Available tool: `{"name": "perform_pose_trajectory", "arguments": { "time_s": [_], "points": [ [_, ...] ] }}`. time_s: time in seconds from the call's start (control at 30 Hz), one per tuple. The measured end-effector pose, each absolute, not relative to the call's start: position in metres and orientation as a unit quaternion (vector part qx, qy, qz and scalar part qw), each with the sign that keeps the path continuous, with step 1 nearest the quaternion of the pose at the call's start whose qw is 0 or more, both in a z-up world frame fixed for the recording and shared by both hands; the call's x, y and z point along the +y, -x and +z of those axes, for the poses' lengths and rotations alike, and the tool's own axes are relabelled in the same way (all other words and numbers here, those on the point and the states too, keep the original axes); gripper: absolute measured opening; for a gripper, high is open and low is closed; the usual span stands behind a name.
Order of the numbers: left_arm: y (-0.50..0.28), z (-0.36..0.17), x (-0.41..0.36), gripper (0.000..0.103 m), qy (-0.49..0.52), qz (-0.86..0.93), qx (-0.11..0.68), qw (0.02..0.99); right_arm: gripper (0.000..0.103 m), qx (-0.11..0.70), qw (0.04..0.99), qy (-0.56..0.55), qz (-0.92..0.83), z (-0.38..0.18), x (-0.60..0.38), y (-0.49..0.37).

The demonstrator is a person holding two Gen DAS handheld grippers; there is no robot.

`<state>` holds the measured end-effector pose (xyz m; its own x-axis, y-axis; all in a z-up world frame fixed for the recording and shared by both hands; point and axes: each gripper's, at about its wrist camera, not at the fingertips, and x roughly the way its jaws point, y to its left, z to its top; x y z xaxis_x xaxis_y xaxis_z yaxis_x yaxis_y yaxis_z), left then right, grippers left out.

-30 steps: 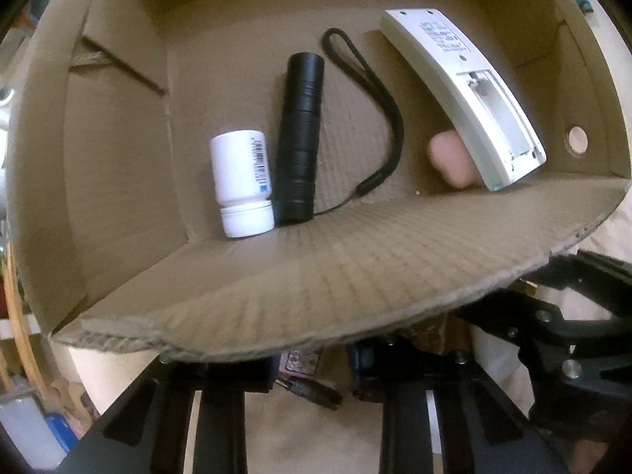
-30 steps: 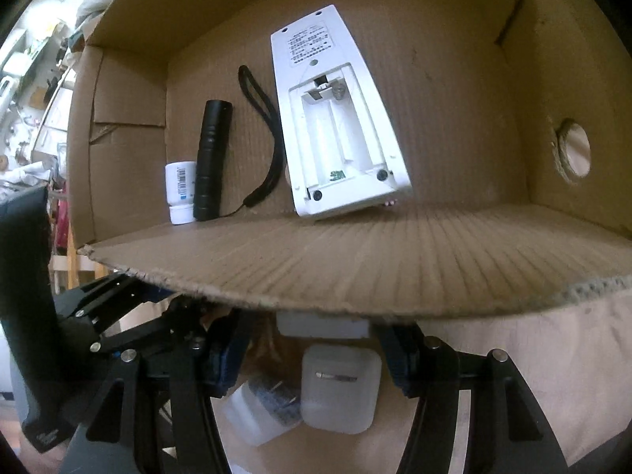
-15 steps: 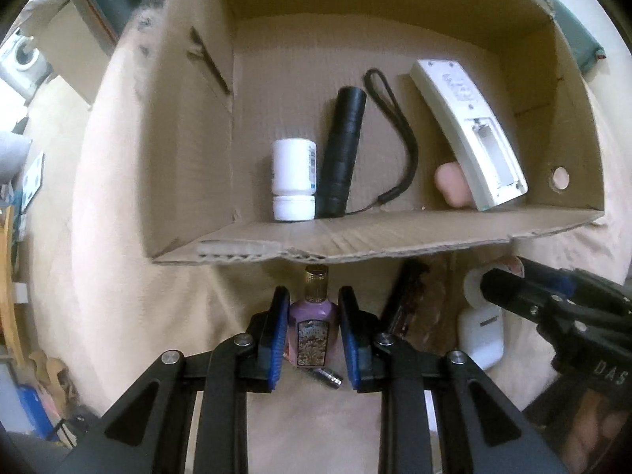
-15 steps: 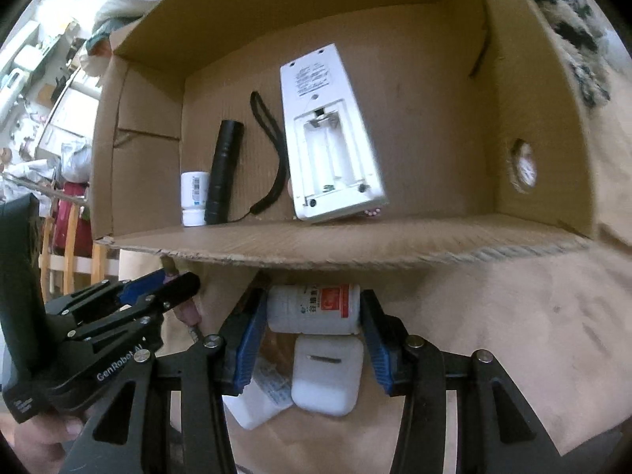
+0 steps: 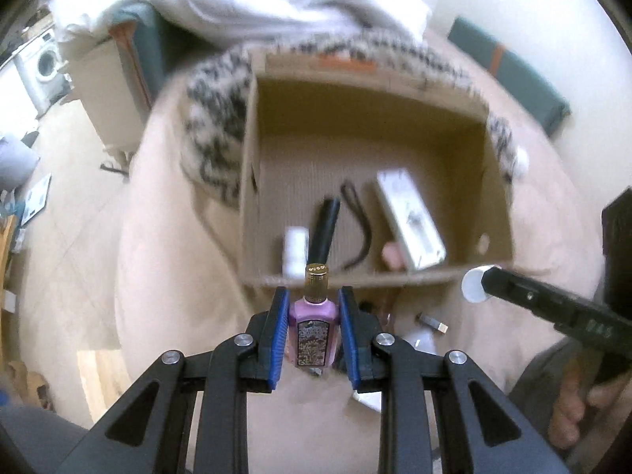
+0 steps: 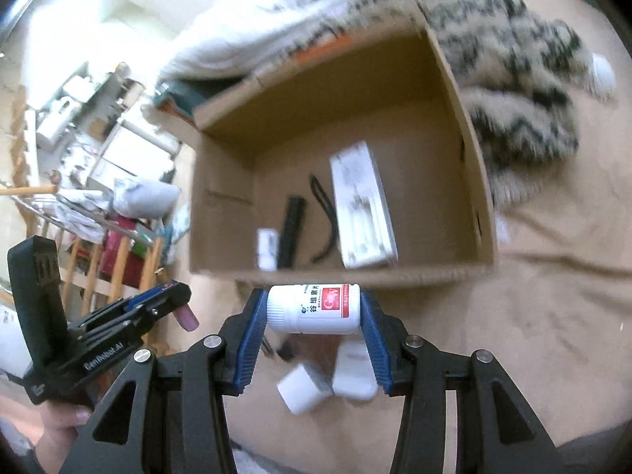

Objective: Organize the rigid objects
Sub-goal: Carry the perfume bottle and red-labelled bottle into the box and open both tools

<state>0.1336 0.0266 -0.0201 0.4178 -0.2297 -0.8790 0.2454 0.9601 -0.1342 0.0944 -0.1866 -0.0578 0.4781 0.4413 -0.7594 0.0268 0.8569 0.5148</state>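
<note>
Left tongs (image 5: 312,330) clamp an upright pink bottle (image 5: 314,330); right tongs (image 6: 314,312) pinch a sideways white bottle (image 6: 314,309).

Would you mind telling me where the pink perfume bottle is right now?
In the left wrist view the pink perfume bottle sits upright, clamped in the left gripper, just in front of the cardboard box.

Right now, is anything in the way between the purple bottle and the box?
Only the cardboard box's near wall stands ahead of the purple bottle in the left hand-held gripper. The box top is open, and nothing covers it.
</note>
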Motion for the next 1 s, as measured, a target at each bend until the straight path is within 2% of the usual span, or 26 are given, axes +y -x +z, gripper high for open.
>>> {"name": "perform_pose_trajectory", "arguments": {
  "time_s": [0.33, 0.73, 1.0],
  "points": [
    [-0.177, 0.006, 0.009, 0.023, -0.014, -0.141, 0.501, 0.854, 0.05, 0.472, 0.861, -0.161, 0.104, -0.029, -0.187, -0.13],
    [-0.195, -0.054, -0.011, 0.023, -0.039, -0.147, 0.524, 0.838, 0.05, 0.499, 0.858, -0.115, 0.036, -0.062, -0.194, -0.128],
    [-0.196, -0.071, -0.008, 0.023, -0.043, -0.128, 0.525, 0.84, 0.05, 0.518, 0.849, -0.105, 0.014, -0.073, -0.194, -0.131]
  ]
}}
